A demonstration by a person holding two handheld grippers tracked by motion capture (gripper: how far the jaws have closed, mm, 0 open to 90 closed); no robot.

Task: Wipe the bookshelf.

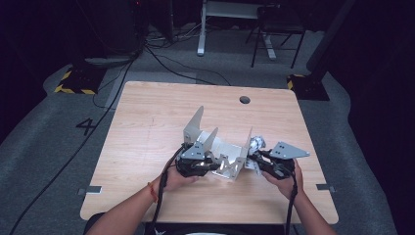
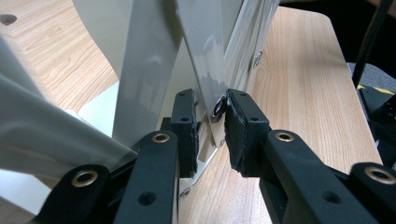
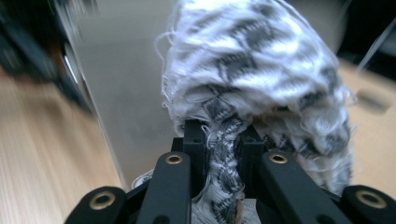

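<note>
At the table's centre, the left gripper [image 2: 210,133] pinches a flange of the metal bracket [image 1: 222,152] to steady it while the right gripper [image 3: 223,140], at its 3 o'clock, clamps a bunched cloth [image 3: 254,70] against its wall, so wiping seems under way, unfinished.

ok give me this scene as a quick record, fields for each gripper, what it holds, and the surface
left gripper: fingers set either side of a thin flap of the grey metal bracket
right gripper: shut on the black-and-white cloth
cloth position: at the bracket's right wall
surface: wooden table
bracket: folded sheet metal, flaps upright
</note>
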